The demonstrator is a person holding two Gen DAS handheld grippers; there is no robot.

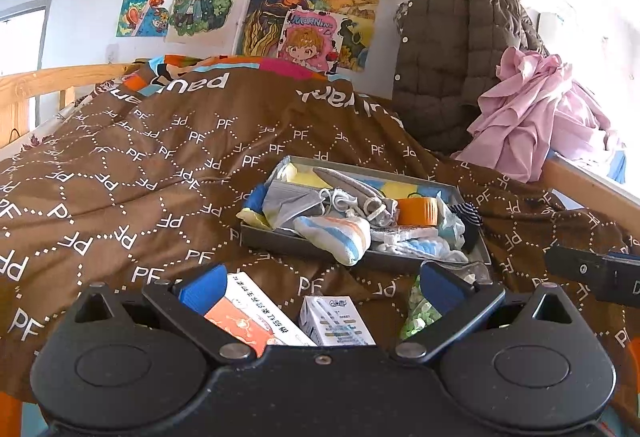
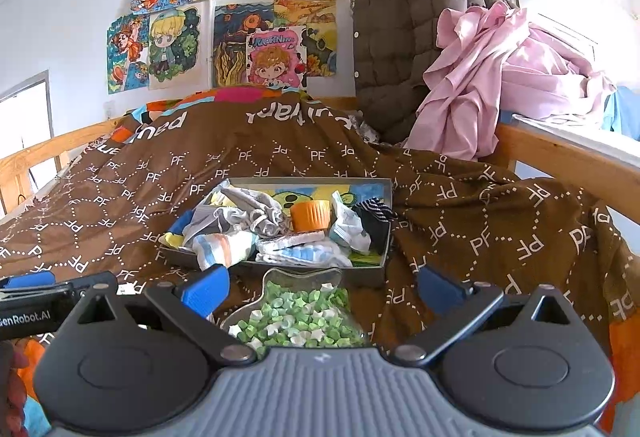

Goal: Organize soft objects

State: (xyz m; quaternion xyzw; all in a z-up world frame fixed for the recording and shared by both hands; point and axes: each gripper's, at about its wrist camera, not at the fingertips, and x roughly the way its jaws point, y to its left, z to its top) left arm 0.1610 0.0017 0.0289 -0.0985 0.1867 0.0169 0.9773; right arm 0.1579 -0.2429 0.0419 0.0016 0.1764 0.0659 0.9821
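A grey metal tray [image 1: 256, 235] [image 2: 386, 197] sits on the brown quilt and holds several socks, cloths, a face mask and an orange cup [image 1: 418, 211] [image 2: 310, 215]. A striped blue, white and orange sock [image 1: 340, 235] [image 2: 220, 247] hangs over its near rim. A dark striped sock [image 1: 466, 215] [image 2: 374, 207] lies at the right end. My left gripper [image 1: 320, 287] is open and empty, short of the tray, above two small boxes. My right gripper [image 2: 322, 287] is open and empty above a clear jar of green and white paper stars [image 2: 300, 313] [image 1: 420, 311].
An orange and white box [image 1: 248, 313] and a white carton [image 1: 336, 321] lie on the quilt [image 1: 140, 165] near the left gripper. A brown quilted jacket [image 2: 400, 37] and pink cloth [image 2: 500, 77] pile at the back right by the wooden bed rail [image 2: 560, 153].
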